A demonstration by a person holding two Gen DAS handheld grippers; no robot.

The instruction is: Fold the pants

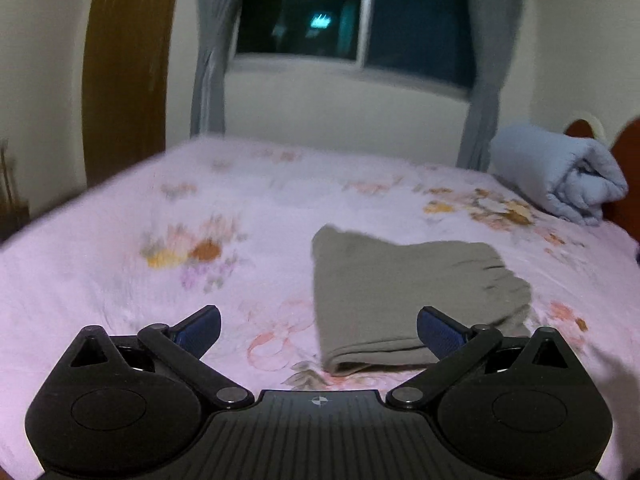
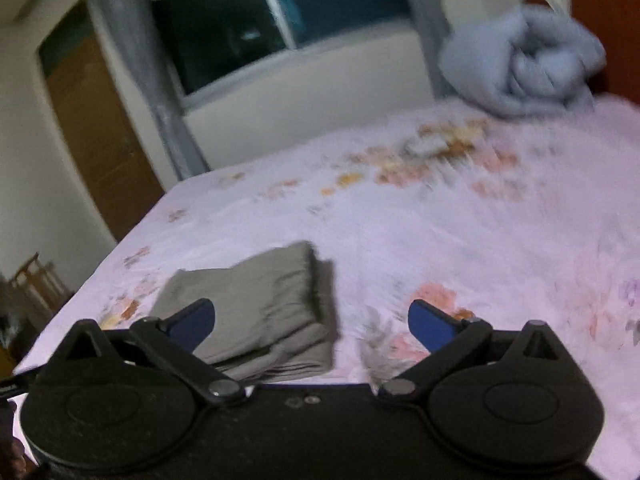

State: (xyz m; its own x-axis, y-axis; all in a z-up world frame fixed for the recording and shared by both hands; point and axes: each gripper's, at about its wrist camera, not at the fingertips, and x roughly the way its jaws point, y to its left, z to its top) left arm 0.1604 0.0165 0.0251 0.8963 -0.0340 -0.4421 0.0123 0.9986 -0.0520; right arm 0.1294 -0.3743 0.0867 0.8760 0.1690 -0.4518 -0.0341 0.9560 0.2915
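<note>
Bed (image 1: 100,280), pink floral sheet: it spreads beneath and ahead of both your grippers.
Rolled pale blue quilt (image 1: 560,176): far ahead and right of your left gripper, at the bed's far end.
Folded grey-green fabric pants (image 1: 400,300): flat on the bed, just ahead and right of your left gripper (image 1: 319,330), ahead and left of your right gripper (image 2: 311,326), touching neither.
Grippers: both have jaws spread wide, nothing between the blue pads.
</note>
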